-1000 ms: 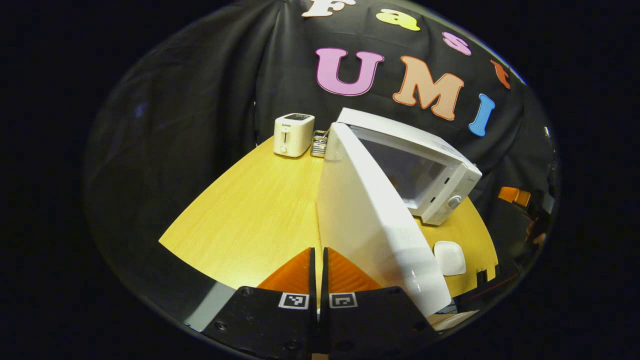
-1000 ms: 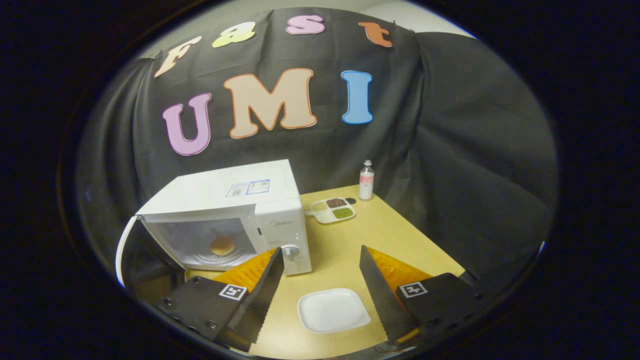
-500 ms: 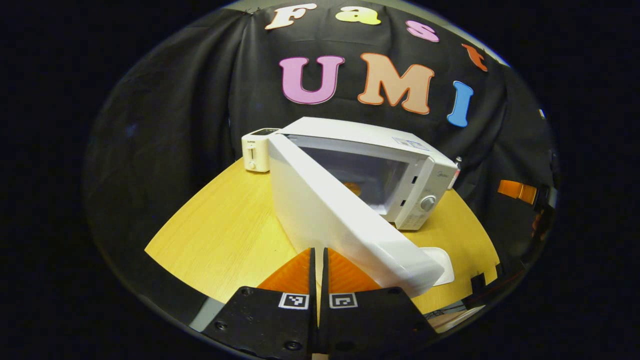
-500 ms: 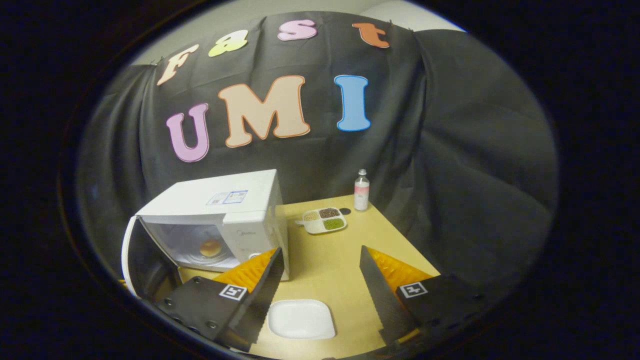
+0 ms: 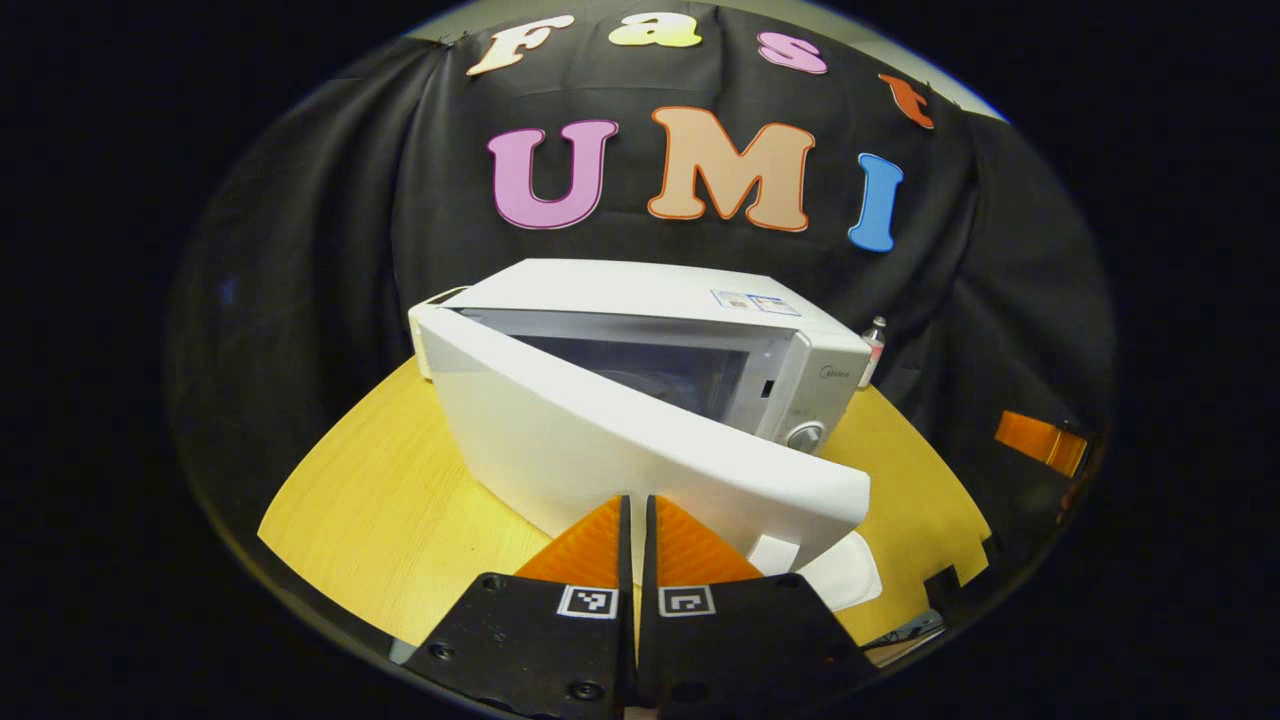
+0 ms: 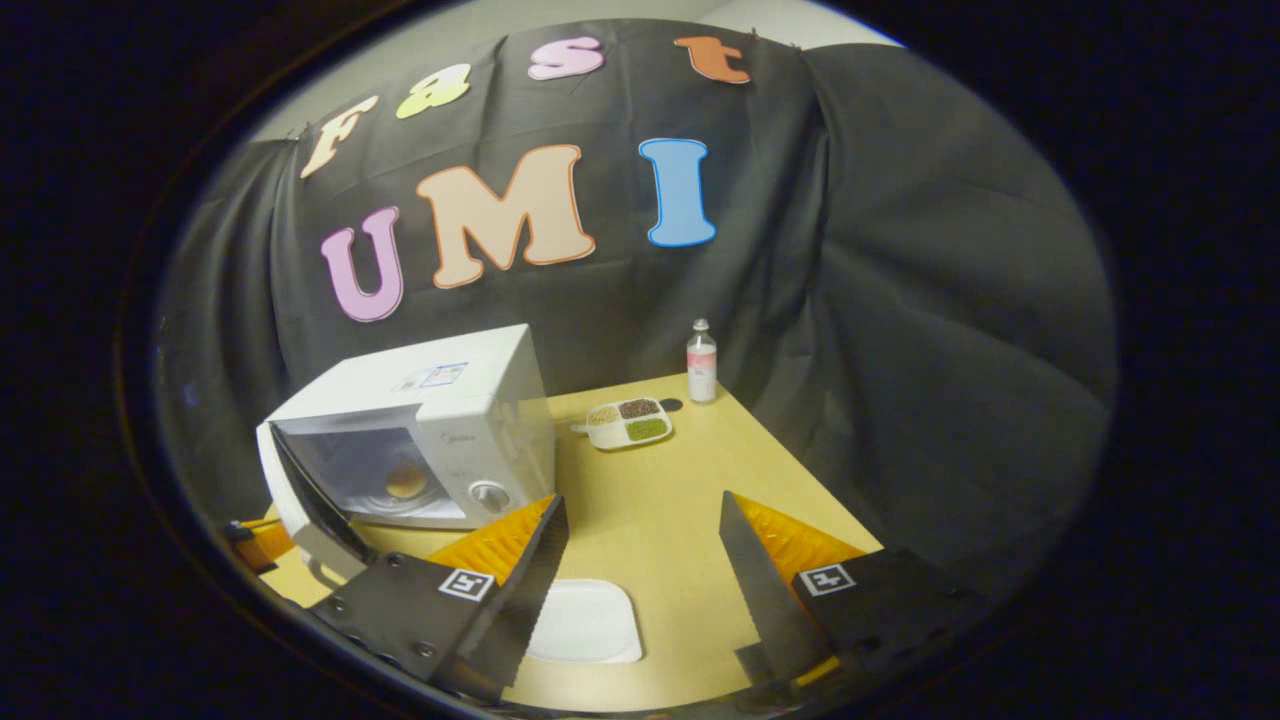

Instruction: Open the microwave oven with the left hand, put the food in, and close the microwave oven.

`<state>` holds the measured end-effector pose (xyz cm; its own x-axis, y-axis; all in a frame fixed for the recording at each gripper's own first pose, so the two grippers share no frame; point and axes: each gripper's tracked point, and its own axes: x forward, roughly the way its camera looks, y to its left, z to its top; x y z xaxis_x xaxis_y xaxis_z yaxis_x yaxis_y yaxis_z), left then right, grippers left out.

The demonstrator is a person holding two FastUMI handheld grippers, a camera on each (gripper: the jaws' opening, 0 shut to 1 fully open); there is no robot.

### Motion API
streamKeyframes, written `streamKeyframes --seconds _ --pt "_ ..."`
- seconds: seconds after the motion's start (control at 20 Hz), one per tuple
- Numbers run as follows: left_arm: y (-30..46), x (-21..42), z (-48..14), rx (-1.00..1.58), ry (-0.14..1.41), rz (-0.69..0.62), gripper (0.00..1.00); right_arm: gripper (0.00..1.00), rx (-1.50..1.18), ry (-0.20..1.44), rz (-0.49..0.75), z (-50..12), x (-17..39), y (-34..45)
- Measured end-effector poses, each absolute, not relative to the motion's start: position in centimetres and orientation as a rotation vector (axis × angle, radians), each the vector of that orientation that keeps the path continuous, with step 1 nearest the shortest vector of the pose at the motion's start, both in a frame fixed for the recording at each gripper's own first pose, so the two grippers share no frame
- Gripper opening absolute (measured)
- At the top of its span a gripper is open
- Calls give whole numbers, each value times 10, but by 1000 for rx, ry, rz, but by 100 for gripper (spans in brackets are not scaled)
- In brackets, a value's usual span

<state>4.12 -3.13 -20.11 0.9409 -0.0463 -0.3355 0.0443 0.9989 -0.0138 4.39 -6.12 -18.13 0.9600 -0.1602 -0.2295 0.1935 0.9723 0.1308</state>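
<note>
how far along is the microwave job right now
Done: the food sits inside the microwave, and the white plate is bare. In hand: the left hand-held gripper, fingers together, sits against the half-open door. Left: shutting it fully. The right hand-held gripper is open, holding nothing.

The tabletop [image 5: 400, 500] ahead of the left tongs [image 5: 637, 540] is pale wood-grain laminate with a soft sheen. The microwave oven [image 5: 650, 330] looks like smooth white painted metal or plastic, its door [image 5: 620, 450] semi-glossy. Between the right tongs [image 6: 640, 540], a white plate [image 6: 590, 620] seems matt plastic. The bottle [image 6: 701, 362] beyond looks clear plastic.
</note>
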Motion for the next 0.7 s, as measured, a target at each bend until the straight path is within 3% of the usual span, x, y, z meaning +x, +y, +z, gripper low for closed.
streamKeyframes --seconds 0.45,0.5,0.6,0.65,0.7 --pt "-81 95 -182 45 300 -190 1 89 156 211 -228 -183 40 -72" --pt "-86 100 -178 54 291 -201 2 94 160 204 -238 -180 39 -75" --pt "-97 107 -173 64 275 -225 1 94 166 203 -255 -181 36 -79" --pt "-102 110 -170 60 265 -234 0 90 169 208 -258 -184 36 -79" --pt "-105 113 -169 52 258 -239 1 95 170 212 -261 -184 35 -79"
